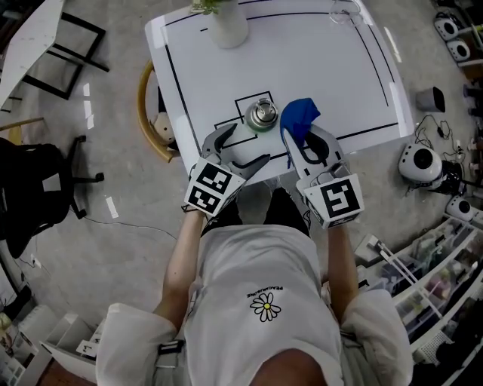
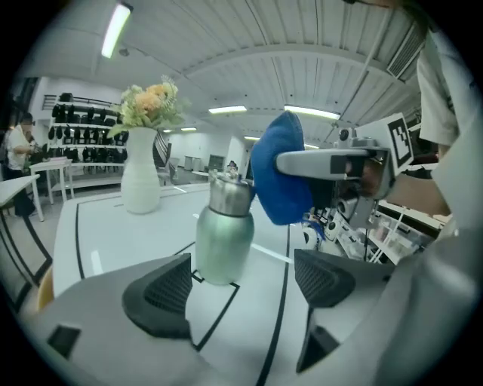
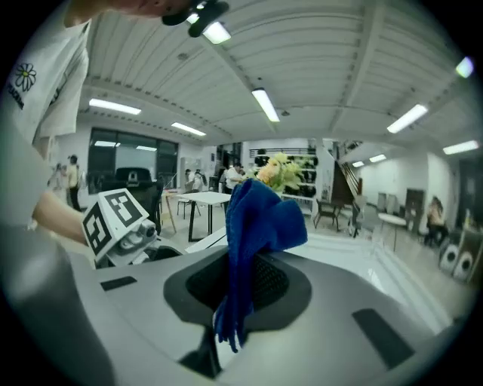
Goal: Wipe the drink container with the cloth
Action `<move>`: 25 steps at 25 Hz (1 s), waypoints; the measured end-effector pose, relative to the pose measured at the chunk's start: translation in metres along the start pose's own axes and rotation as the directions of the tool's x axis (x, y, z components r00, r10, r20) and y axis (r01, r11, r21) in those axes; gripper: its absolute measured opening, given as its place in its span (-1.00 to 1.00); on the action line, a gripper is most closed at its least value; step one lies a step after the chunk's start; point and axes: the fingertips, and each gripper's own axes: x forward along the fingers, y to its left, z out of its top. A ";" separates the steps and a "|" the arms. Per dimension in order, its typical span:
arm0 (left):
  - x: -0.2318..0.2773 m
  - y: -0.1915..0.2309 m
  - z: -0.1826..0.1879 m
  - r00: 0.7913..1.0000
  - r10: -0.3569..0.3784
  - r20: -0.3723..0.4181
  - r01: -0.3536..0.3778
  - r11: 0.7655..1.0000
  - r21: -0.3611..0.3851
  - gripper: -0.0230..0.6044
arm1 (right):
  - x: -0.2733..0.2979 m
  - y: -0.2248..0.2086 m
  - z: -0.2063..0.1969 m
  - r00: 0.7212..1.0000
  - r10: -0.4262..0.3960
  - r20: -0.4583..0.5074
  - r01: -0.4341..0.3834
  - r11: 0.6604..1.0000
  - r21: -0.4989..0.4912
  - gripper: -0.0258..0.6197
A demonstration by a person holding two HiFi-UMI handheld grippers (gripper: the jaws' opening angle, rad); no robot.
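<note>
A small steel drink container stands upright in a black-outlined square near the table's front edge. My left gripper hangs just in front of it, open, with nothing between the pads. My right gripper is shut on a blue cloth that bunches up above the jaws and dangles below them. In the left gripper view the cloth sits right beside the container's cap; I cannot tell whether it touches.
A white vase with flowers stands at the table's far side, a clear glass at the far right corner. A wooden chair is at the left edge; cameras and cables lie on the floor to the right.
</note>
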 end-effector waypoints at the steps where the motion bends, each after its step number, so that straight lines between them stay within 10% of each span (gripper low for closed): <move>1: -0.006 0.007 0.008 1.000 0.019 0.019 -0.019 1.000 0.001 0.39 | 0.005 -0.005 0.015 1.000 0.026 -0.002 -0.026 0.996 -0.090 -0.79; 5: -0.021 0.033 0.028 0.994 0.085 0.073 -0.085 0.996 0.000 0.39 | 0.041 -0.001 0.042 0.970 0.226 -0.095 -0.244 0.924 -0.296 -0.79; 10: -0.033 0.047 0.033 0.986 0.135 0.102 -0.132 0.991 -0.035 0.39 | 0.060 0.025 0.026 0.905 0.356 -0.234 -0.416 0.857 -0.306 -0.79; 25: -0.032 0.048 0.013 0.988 0.136 0.069 -0.132 0.989 -0.063 0.39 | 0.029 0.072 -0.005 0.885 0.414 -0.214 -0.454 0.869 -0.196 -0.79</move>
